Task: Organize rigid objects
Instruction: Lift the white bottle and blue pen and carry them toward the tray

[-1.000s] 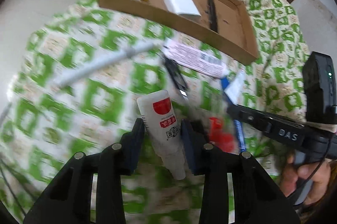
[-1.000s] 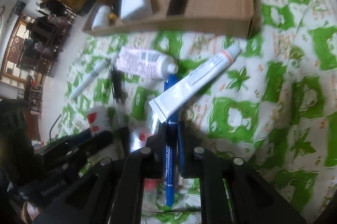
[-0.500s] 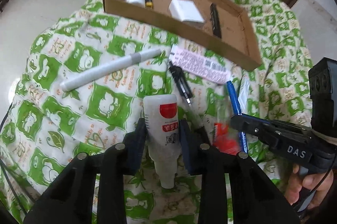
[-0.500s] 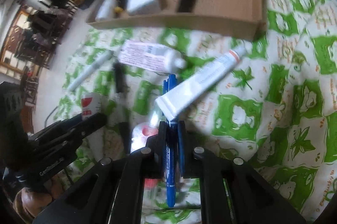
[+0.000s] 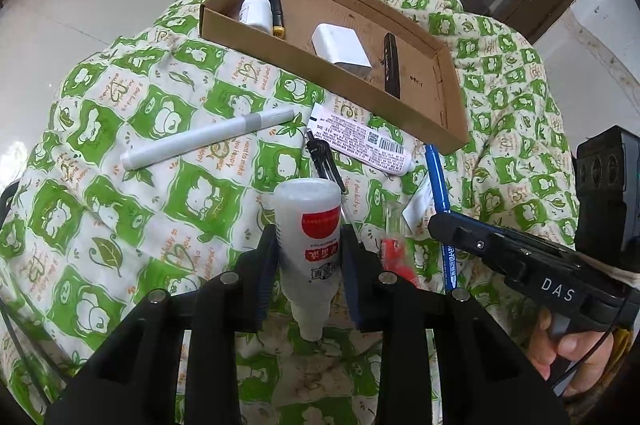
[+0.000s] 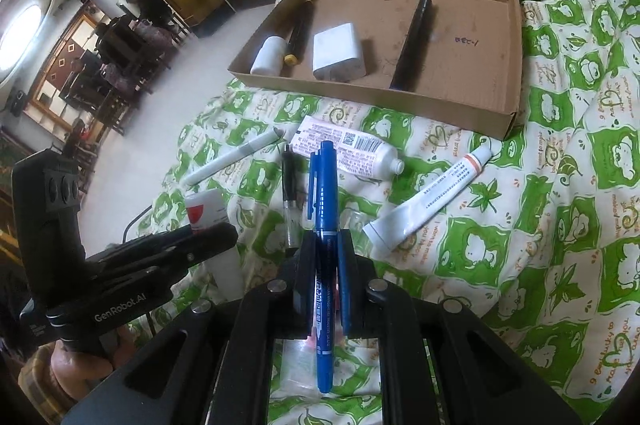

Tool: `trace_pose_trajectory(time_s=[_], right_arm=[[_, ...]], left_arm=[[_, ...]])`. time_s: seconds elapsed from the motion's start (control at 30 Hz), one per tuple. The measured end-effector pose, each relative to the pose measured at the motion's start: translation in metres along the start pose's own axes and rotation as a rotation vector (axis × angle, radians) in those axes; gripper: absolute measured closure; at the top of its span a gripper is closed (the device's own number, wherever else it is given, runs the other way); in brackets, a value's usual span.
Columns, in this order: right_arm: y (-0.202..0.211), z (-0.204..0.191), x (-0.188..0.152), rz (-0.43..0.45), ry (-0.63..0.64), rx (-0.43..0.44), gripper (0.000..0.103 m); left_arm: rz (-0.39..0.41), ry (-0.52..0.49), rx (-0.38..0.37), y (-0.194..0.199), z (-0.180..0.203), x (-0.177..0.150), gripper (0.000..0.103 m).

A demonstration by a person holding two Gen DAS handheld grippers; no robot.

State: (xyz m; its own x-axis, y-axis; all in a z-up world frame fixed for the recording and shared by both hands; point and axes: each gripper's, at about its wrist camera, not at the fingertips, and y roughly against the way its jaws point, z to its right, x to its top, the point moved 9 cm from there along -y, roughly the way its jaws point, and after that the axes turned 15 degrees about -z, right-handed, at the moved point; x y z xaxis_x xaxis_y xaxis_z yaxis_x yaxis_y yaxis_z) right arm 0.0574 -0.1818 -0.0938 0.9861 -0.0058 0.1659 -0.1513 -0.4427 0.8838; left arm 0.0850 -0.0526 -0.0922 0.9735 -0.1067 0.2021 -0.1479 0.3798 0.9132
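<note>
**Both grippers loaded above the green quilt**

On my left wrist camera the left gripper [image 5: 307, 257] has its jaws pinching a white glue bottle [image 5: 310, 249] with a red label, nozzle pointing back toward the lens, the bottle held clear of the green-and-white quilt [image 5: 100, 129]. The right wrist camera shows the right gripper [image 6: 326, 265] with its jaws pressed tight on a blue marker [image 6: 323, 245], which sticks out past the fingertips toward the cardboard tray [image 6: 514, 97].

Only the right view gives me the orange-capped ointment tube [image 6: 430, 201] lying whole on the quilt just beside the marker; from the left it is almost entirely hidden behind the right tool. The left view alone shows a red-and-clear item [image 5: 396, 253] lying on the quilt between the two grippers, and the hand [image 5: 576, 349] on the right tool's handle.

Both views agree on the tray's contents: a white bottle [image 5: 255, 10], a black pen with yellow tip [image 5: 275, 5], a white block [image 5: 340, 45] and a black stick [image 5: 391, 65]. In front of the tray lie a grey marker [image 5: 208, 139], a pink-printed tube [image 5: 360, 141] and a black-capped pen [image 6: 289, 181].
</note>
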Motion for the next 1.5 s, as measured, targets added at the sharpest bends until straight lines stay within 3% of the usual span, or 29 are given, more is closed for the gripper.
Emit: trace_pose_trajectory(time_s=[0.97, 1.5], right_arm=[[0.015, 0.007, 0.002, 0.035, -0.026, 0.029, 0.094], [0.027, 0.005, 0.007, 0.069, -0.037, 0.056, 0.094]], left_arm=[[0.058, 0.032, -0.059, 0.021, 0.0, 0.01, 0.076], [0.113, -0.001, -0.043, 0.049, 0.01, 0.023, 0.076]])
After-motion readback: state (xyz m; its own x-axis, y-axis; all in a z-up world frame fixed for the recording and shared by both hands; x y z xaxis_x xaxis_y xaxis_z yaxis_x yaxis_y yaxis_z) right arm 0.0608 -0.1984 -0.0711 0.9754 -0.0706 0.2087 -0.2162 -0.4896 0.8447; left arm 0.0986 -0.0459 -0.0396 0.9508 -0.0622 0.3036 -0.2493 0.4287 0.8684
